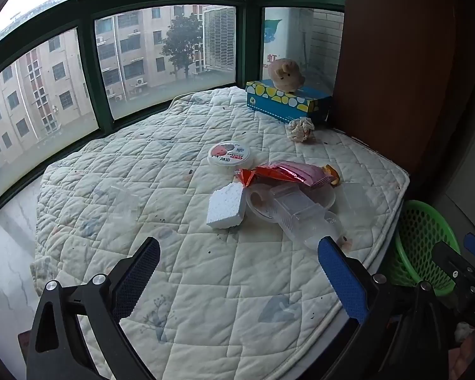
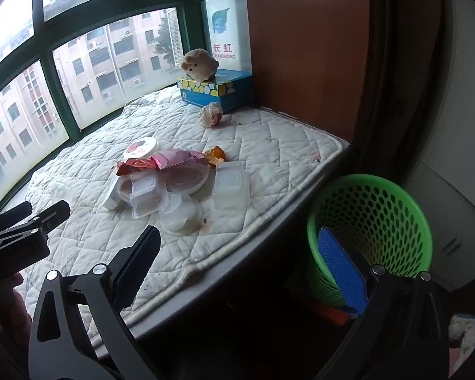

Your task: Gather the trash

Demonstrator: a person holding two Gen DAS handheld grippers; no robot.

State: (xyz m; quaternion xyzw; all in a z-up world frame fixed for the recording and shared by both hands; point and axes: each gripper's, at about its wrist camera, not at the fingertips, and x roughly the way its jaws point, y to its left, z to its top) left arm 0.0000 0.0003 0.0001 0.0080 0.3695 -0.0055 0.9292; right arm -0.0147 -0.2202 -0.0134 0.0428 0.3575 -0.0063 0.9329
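"CHANGHONG" box [image 2: 223,22] behind far window. Green basket [image 2: 369,221] right of quilted pad [image 1: 186,253]. Trash pile mid-pad: pink wrapper [image 1: 296,172] long axis left-right. Left gripper [image 1: 240,272], right gripper [image 2: 247,262] both wide apart, holding nothing.

Quilted white mattress pad [image 1: 205,285] covers the bay-window ledge. Blue tissue box [image 1: 288,103] with yellow and white spots sits at the far corner beside a brown wooden panel [image 1: 395,63]. Beige plush toy [image 1: 285,73] rests on the box.

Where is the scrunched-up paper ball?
The crumpled paper ball lies on the quilted pad at the far end, just in front of the blue tissue box with the plush toy on top, near the wooden cabinet.
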